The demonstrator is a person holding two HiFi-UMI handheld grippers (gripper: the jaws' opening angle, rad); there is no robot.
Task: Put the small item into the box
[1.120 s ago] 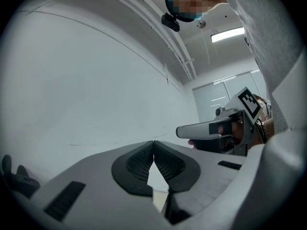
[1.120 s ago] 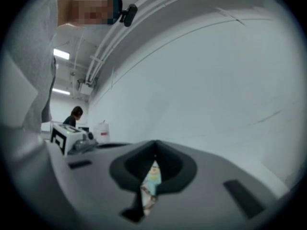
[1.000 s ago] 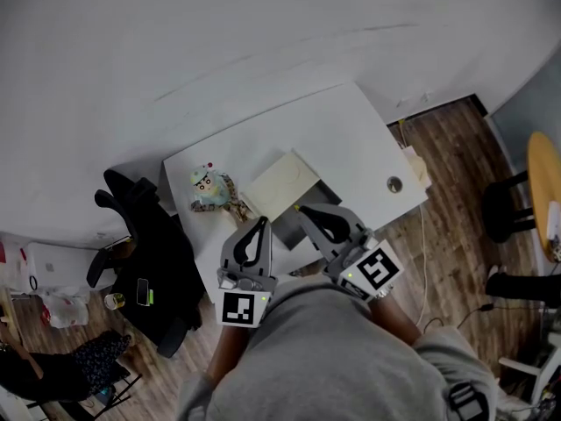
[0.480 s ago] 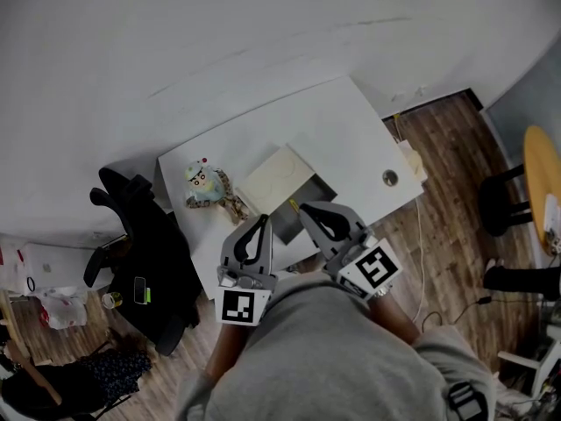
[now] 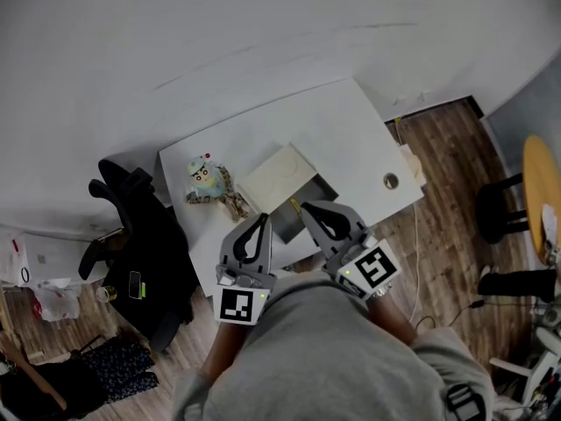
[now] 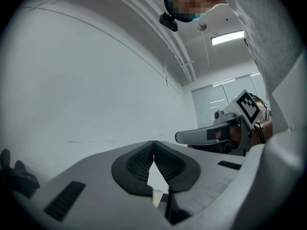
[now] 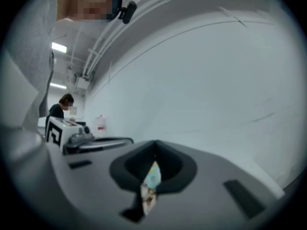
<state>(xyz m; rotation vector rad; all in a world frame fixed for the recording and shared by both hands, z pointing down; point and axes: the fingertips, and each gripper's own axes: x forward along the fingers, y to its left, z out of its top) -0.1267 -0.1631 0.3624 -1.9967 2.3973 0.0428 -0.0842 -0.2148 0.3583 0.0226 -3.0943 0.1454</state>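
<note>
The small toy (image 5: 209, 182) is lying on the white desk (image 5: 342, 130), close to the desk's left edge. It is sitting outside the box (image 5: 282, 177). The box is resting just beside it, in the middle of the desk by the near edge. Its pale lid is lying open, and the dark inside is showing on the near side.

Nothing is lying between the toy and the box. The left gripper (image 5: 260, 222) is hanging over the near edge, a little way from the toy. Its jaws are pressing together at the tips (image 6: 153, 143) and holding nothing. The right gripper (image 5: 305, 206) is hanging over the dark open part of the box. Its jaws are also meeting at the tips (image 7: 154, 143) with nothing held. A bit of the toy (image 7: 149, 181) is peeking through the slot under them.

A small round hole (image 5: 391, 181) is showing near the desk's right corner. A black chair (image 5: 140, 235) is standing off the left edge. The floor (image 5: 447, 147) is brown wood, and a round yellow table (image 5: 543, 182) is standing far off to the right. A plain pale wall (image 5: 219, 24) is running behind the desk.

The toy is lying with its pale blue head towards the far left corner. Its brown legs are pointing towards the near edge and the box.
</note>
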